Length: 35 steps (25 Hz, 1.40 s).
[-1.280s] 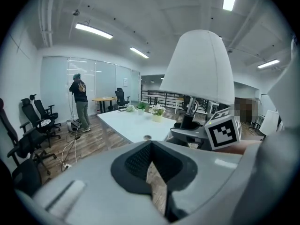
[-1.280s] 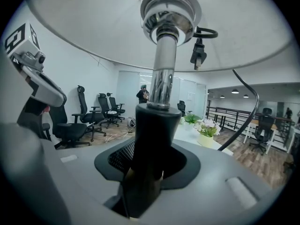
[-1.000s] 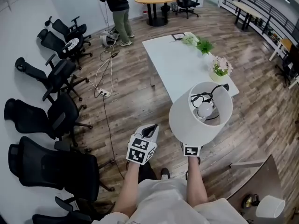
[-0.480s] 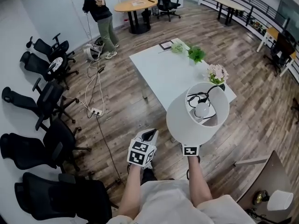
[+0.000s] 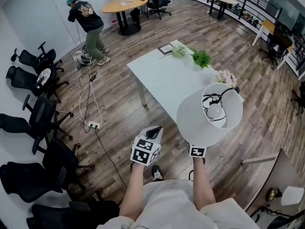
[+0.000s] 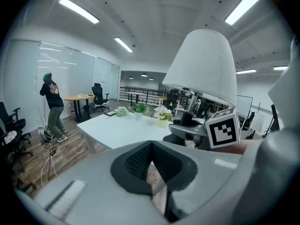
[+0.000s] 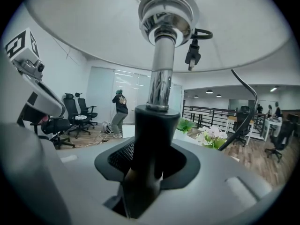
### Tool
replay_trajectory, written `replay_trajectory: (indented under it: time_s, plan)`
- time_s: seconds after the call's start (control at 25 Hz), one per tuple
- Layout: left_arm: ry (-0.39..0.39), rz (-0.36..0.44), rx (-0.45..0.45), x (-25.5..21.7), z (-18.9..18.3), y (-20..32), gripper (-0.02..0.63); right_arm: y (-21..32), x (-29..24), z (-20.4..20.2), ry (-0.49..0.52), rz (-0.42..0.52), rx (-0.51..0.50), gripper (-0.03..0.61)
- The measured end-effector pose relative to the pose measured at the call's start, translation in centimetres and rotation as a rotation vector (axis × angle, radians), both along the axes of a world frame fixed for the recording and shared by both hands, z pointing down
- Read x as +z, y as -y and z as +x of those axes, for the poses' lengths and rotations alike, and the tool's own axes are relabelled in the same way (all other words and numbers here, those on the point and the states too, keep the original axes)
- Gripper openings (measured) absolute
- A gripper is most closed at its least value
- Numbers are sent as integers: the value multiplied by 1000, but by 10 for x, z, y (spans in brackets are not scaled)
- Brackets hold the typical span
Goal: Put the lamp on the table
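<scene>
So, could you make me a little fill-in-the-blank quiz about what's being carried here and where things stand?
The right hand-held gripper is shut on the stem of a white-shaded ____.
The left hand-held gripper is shut and holds ____.
The potted plants stand on the white ____ ahead.

Missing words: lamp; nothing; table.

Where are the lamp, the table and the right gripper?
lamp (image 5: 193, 124): head view, shade's outer wall.
table (image 5: 162, 75): head view, bare white top.
right gripper (image 7: 146, 170): right gripper view, between fingertips, at lamp's stem.
</scene>
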<state>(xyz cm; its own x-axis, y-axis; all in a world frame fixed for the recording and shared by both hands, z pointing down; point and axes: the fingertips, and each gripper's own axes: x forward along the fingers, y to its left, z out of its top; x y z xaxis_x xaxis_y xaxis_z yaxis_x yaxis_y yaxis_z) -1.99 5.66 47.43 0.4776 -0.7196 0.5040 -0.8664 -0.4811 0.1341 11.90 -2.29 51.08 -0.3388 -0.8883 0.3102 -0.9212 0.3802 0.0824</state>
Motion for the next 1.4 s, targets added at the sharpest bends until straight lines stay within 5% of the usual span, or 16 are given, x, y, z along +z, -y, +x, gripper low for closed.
replay_trajectory:
  time_s: [0.28, 0.92, 1.4]
  plan:
    - [-12, 7, 26, 6, -44, 36, 0, 30, 2, -24, -18, 13, 71, 172]
    - [27, -35, 90, 31, -70, 135, 0, 138, 26, -49, -7, 19, 142, 166]
    - [22, -87, 210, 43, -43, 265, 2, 259, 47, -56, -38, 68, 150, 156]
